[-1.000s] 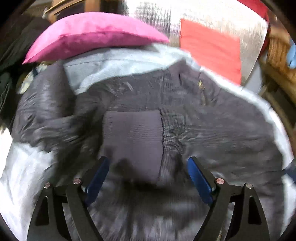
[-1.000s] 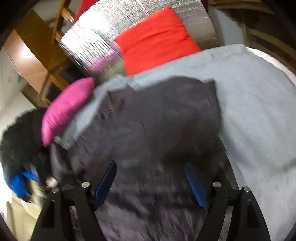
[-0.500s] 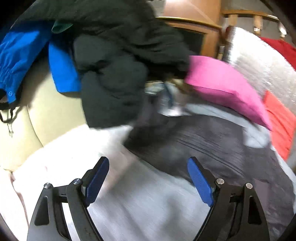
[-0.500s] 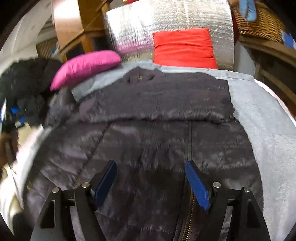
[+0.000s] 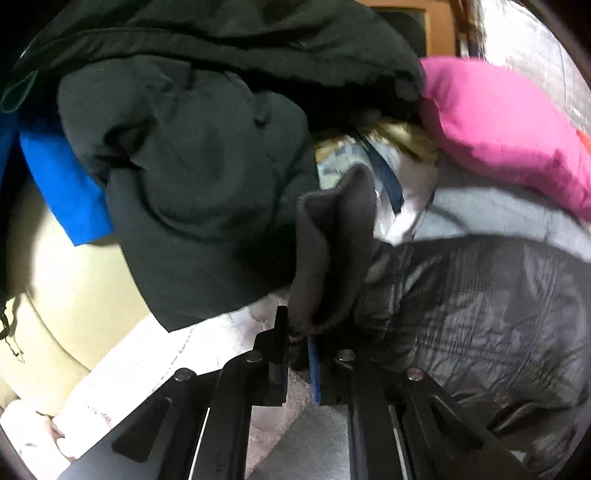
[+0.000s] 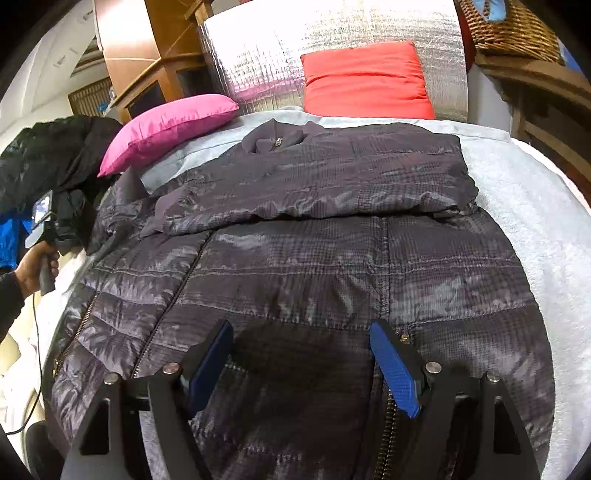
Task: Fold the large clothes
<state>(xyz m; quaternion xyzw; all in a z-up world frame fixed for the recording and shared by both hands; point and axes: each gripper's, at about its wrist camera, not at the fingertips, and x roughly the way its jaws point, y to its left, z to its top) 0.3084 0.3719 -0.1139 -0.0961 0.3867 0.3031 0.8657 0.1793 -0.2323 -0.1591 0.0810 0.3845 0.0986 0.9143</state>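
Note:
A dark grey quilted jacket (image 6: 314, 258) lies spread on a light grey blanket (image 6: 535, 206), collar at the far end, one sleeve folded across its chest. My right gripper (image 6: 301, 354) is open and empty, hovering over the jacket's lower front by the zipper. My left gripper (image 5: 297, 354) is shut on the jacket's knit sleeve cuff (image 5: 332, 251), which stands up between the jaws at the jacket's left side (image 5: 480, 314). In the right wrist view the left gripper (image 6: 42, 229) shows in the hand at the far left.
A pink pillow (image 6: 166, 125) and a red pillow (image 6: 365, 79) lie at the bed's far end against a silver panel (image 6: 277, 55). A pile of dark and blue clothes (image 5: 192, 147) sits left of the jacket. A wicker basket (image 6: 506, 26) stands at the upper right.
My left gripper swung left to the sleeve end and closed on the cuff. My right gripper steadied over the jacket's lower front and stayed open.

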